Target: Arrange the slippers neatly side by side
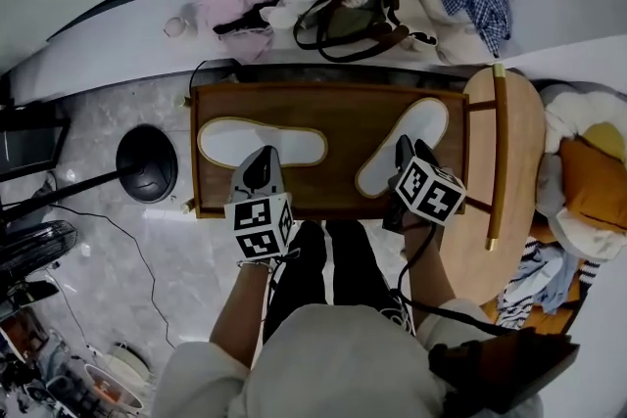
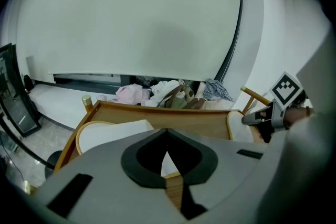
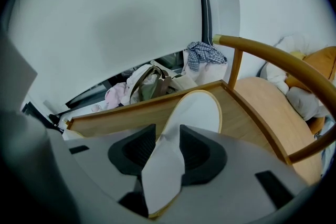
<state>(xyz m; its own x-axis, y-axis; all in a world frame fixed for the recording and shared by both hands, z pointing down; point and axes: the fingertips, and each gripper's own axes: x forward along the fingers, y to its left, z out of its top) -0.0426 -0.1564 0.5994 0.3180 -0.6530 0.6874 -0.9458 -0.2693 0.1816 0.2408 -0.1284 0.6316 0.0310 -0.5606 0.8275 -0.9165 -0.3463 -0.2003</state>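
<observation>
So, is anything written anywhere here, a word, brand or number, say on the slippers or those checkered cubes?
None: no word, number or brand can be read in any view.
The left marker cube and the right marker cube bear only black-and-white square patterns, not letters.
The left slipper, the right slipper and the brown bag show no print.

two slippers (image 1: pixel 225 142) (image 1: pixel 419 124), two hand-held grippers (image 1: pixel 265 155) (image 1: pixel 403 150), one wooden tray (image 1: pixel 323 89), one chair (image 1: pixel 524 173).
</observation>
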